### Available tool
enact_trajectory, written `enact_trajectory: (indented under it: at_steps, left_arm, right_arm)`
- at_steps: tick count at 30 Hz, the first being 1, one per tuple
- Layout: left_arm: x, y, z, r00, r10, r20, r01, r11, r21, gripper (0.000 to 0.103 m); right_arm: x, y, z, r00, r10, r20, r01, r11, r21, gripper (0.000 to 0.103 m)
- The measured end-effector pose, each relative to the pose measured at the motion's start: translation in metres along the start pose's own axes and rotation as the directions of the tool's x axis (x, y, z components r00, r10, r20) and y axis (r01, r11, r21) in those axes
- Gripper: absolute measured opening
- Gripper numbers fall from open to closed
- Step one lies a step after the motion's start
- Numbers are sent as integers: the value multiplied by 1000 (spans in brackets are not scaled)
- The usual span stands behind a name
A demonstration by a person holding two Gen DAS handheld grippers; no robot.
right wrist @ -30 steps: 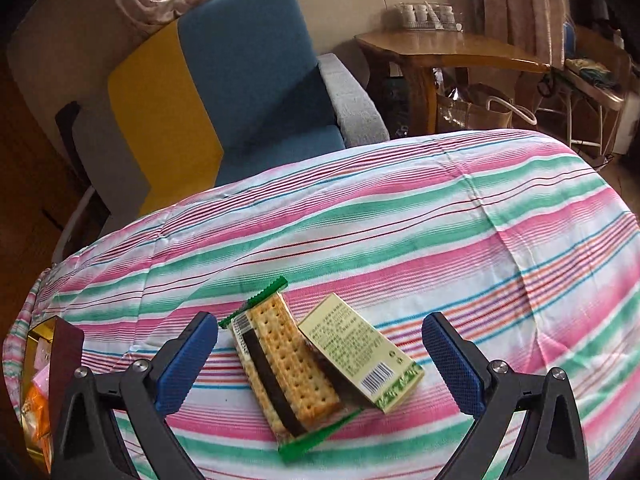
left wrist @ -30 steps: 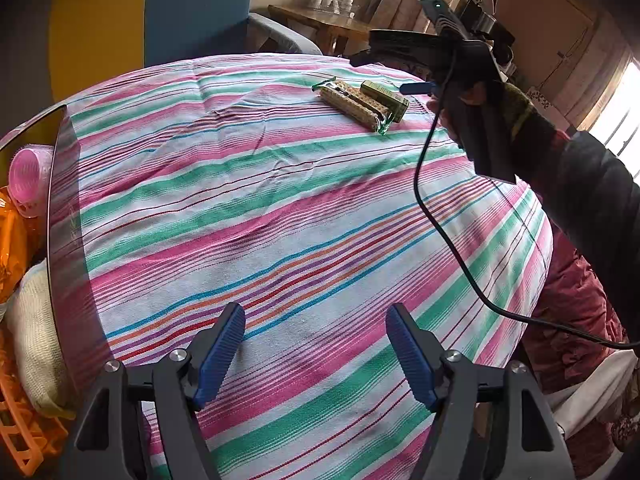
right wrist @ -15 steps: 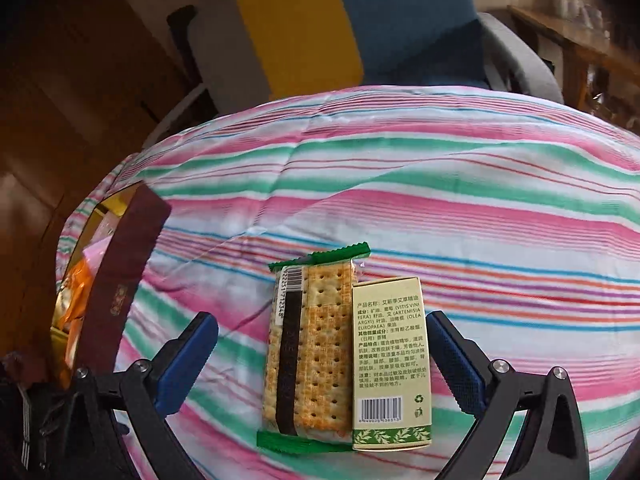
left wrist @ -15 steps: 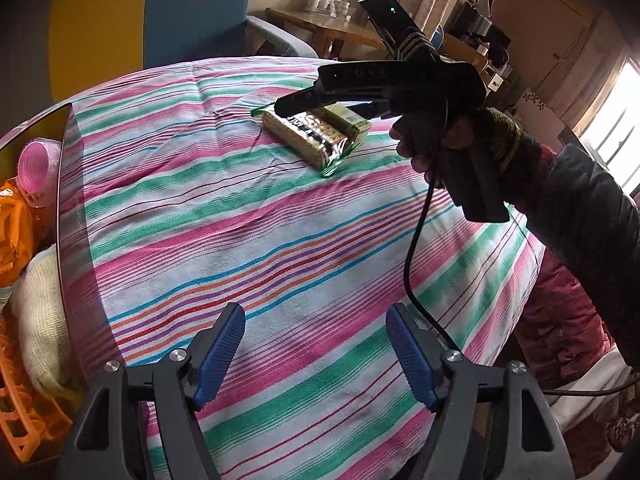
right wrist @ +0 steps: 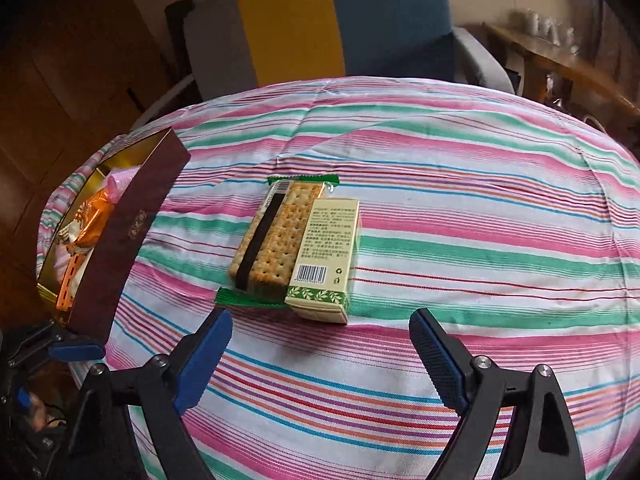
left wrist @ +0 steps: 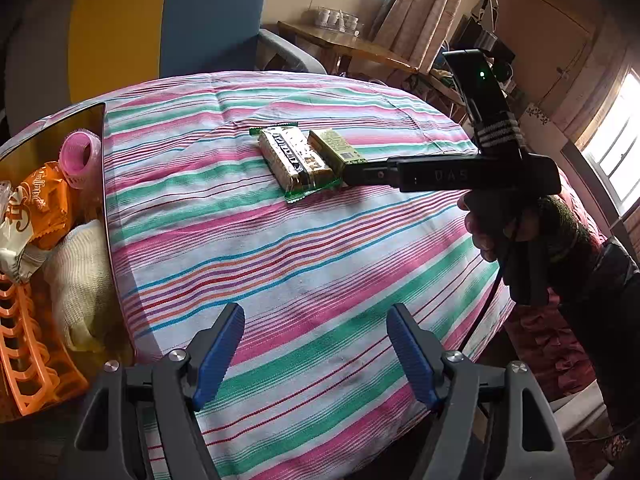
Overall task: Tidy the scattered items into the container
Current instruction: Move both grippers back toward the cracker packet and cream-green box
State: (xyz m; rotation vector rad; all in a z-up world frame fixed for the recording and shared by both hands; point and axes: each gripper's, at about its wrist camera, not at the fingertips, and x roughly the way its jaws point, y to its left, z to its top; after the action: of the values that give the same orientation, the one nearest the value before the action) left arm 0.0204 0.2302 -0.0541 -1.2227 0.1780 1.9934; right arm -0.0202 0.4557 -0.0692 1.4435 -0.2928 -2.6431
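A clear-wrapped cracker pack with green ends and a cream-green small box lie side by side on the striped tablecloth; both also show in the left wrist view, pack and box. My right gripper is open and empty just short of them, its body seen side-on. My left gripper is open and empty above the cloth near the table's front edge. The dark red, gold-lined container stands at the table's left edge.
The container holds a pink roller, an orange snack bag, a cream cloth and an orange plastic rack. A blue and yellow armchair stands behind the table. A wooden side table is at the back right.
My right gripper has swung round and closed in on the cracker pack and box, staying open. The left gripper has shifted slightly, so more of the container shows.
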Motion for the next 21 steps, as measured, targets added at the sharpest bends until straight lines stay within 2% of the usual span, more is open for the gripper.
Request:
enact_trajectory:
  at_steps: [2, 6, 11, 19, 21]
  left_arm:
    - [-5, 0, -2, 1000, 5, 5, -5, 1000, 3, 75]
    - [-14, 0, -6, 1000, 14, 12, -14, 1000, 3, 75]
    - [-16, 0, -2, 1000, 18, 23, -18, 1000, 13, 76]
    - [1, 9, 48, 999, 46, 23, -45, 997, -61, 79]
    - [12, 15, 66, 999, 38, 8, -37, 993, -110, 79]
  right_arm:
    - [1, 1, 6, 1000, -7, 3, 7, 1000, 14, 92]
    - [18, 5, 19, 986, -168, -9, 168, 986, -5, 90]
    - [4, -22, 3, 971, -241, 7, 239, 966, 99, 90]
    - [-19, -66, -22, 935, -355, 17, 338, 903, 265, 90]
    - [-30, -64, -30, 937, -345, 55, 316, 903, 290, 90]
